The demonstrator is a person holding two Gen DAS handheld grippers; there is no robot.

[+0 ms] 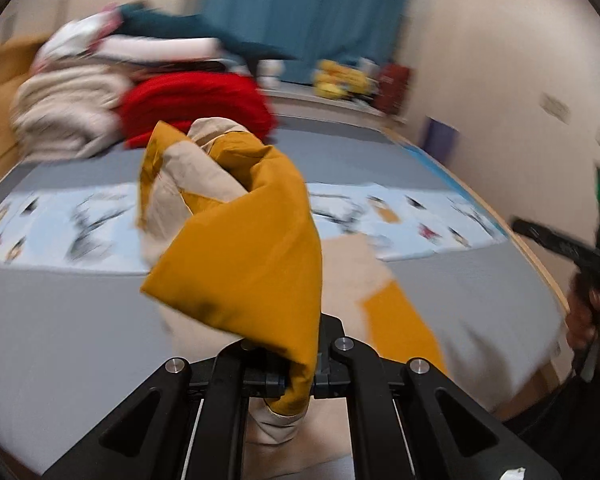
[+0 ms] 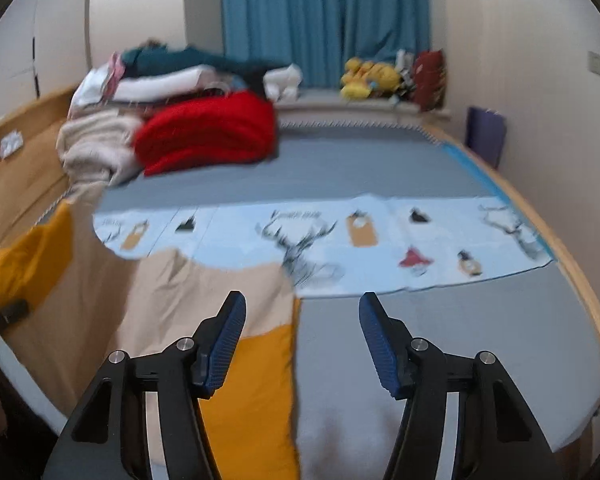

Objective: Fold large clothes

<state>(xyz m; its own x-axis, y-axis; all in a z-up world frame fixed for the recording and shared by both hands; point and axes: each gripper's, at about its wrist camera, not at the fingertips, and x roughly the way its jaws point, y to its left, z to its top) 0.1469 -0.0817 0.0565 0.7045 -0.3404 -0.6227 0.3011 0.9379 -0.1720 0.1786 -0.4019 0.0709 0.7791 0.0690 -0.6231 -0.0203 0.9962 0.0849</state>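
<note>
We see the left claw [image 1: 296,380] clamped on a bunched corner of the mustard-and-beige garment [image 2: 204,292], whose remainder trails across the near-left of the bed [image 2: 380,172]. The right claw [image 2: 302,340] hangs open and empty over the garment's right edge, so we judge it nearer that free side.

Bed [image 2: 380,176] with grey sheet and wooden frame, pale blue printed cloth [image 2: 380,240] spread flat across its middle, beige-and-mustard garment [image 2: 220,292] laid partly over the near left, heap of clothes [image 2: 172,120] topped by red knit piled at far left
</note>
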